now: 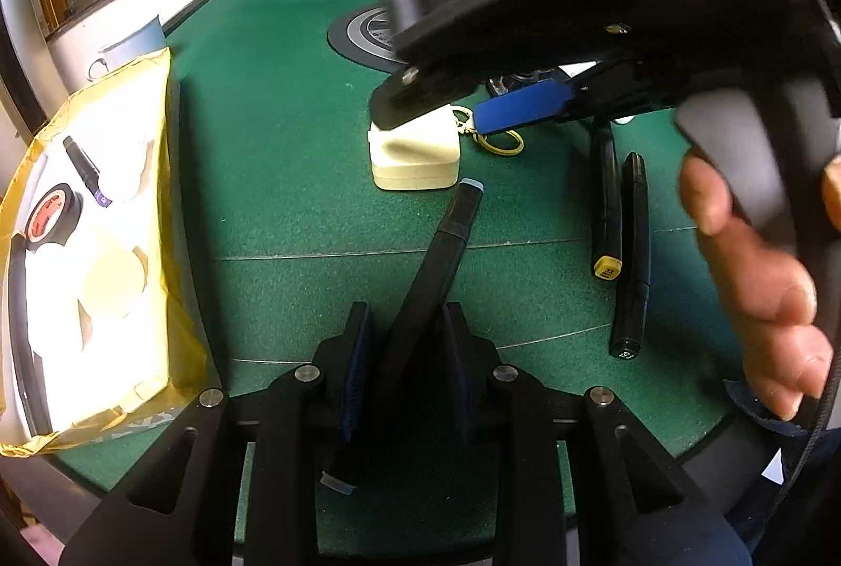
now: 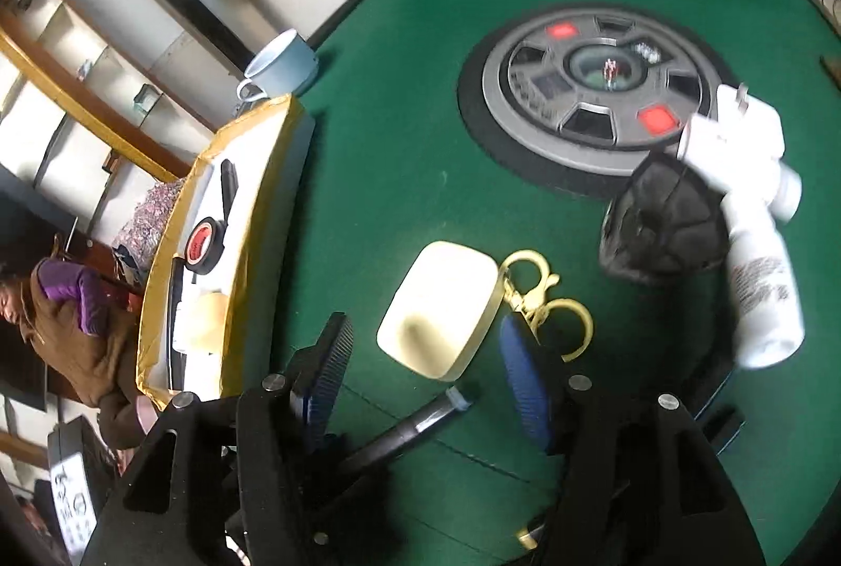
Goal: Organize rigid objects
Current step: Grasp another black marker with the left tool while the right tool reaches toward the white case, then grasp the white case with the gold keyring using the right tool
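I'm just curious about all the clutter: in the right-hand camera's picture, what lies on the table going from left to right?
Yellow-edged box → cream case → gold key clip → black pouch → white bottle.

A black marker [image 1: 441, 250] is clamped between the left gripper's [image 1: 407, 356] pads, pointing forward. A cream case [image 2: 439, 308] with gold clasp lies between the right gripper's [image 2: 426, 377] open pads.
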Demonstrator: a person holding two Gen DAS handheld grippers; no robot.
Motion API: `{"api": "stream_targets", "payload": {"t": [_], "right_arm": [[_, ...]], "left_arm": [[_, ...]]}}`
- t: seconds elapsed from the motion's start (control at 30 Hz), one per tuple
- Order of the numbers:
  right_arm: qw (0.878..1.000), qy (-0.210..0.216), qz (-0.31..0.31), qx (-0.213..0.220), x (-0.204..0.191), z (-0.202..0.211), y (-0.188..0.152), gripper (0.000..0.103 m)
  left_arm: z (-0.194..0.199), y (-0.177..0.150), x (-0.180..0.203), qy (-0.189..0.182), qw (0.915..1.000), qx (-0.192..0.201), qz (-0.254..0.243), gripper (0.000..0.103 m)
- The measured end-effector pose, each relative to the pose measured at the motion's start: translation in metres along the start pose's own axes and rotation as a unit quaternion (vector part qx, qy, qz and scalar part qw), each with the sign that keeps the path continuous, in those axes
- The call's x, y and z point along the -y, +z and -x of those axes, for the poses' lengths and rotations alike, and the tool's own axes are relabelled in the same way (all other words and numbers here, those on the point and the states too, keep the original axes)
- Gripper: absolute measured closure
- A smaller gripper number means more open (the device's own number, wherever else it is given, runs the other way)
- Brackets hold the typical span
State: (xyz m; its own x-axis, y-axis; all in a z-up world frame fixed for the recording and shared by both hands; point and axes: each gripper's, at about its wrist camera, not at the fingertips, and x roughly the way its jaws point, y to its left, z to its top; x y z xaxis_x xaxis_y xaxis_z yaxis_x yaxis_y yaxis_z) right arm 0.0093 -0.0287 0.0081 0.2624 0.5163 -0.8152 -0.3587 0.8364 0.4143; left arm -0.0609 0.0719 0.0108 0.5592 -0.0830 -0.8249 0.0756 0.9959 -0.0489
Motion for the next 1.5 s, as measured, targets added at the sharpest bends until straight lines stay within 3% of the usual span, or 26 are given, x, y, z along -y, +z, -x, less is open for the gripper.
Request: {"api": "stream_targets", "payload": {"t": [0.17, 0.37, 0.67, 0.73, 0.9, 1.03, 1.13, 1.3, 1.43, 1.5], "right_arm": [[0.999, -0.042, 0.018, -0.019, -0.013, -0.021, 0.006, 0.049], [0.984, -0.129, 0.122, -0.026, -0.030, -0.045, 0.012, 0.049], [0.992, -0.069, 0.099, 0.021, 0.001, -0.004, -0.002, 0.052], [0.994, -0.052, 0.088, 0.031, 0.009, 0.007, -0.005, 0.053], [0.996, -0.013, 0.070, 0.056, 0.019, 0.028, -0.014, 0.056], [0.997, 0.004, 0.069, 0.045, 0.020, 0.027, -0.017, 0.073], [0.996, -0.023, 0.080, 0.036, 0.018, 0.026, -0.020, 0.073], [0.995, -0.022, 0.090, 0.037, 0.019, 0.019, -0.023, 0.073], [0.994, -0.042, 0.083, 0.051, 0.022, 0.022, -0.025, 0.083], [0.995, -0.033, 0.071, 0.057, 0.027, 0.024, -0.024, 0.083]], "left_arm": [[0.003, -0.002, -0.003, -0.006, 1.0000, 0.003, 0.002, 0.078], [0.003, -0.003, -0.006, -0.009, 0.9999, 0.005, 0.002, 0.078], [-0.006, 0.009, 0.010, 0.012, 0.9995, 0.014, -0.024, 0.076], [-0.007, 0.012, 0.010, 0.009, 0.9996, 0.017, -0.020, 0.088], [-0.002, 0.012, 0.000, -0.020, 0.9994, 0.022, 0.018, 0.091], [0.008, 0.016, -0.004, -0.019, 0.9989, 0.030, 0.031, 0.091], [0.004, 0.016, -0.010, -0.010, 0.9990, 0.024, 0.036, 0.091], [0.000, 0.010, -0.003, -0.011, 0.9989, 0.014, 0.043, 0.091], [0.004, 0.005, -0.004, -0.011, 0.9988, 0.016, 0.044, 0.091], [0.004, 0.006, -0.007, -0.012, 0.9984, 0.023, 0.050, 0.091]]}}
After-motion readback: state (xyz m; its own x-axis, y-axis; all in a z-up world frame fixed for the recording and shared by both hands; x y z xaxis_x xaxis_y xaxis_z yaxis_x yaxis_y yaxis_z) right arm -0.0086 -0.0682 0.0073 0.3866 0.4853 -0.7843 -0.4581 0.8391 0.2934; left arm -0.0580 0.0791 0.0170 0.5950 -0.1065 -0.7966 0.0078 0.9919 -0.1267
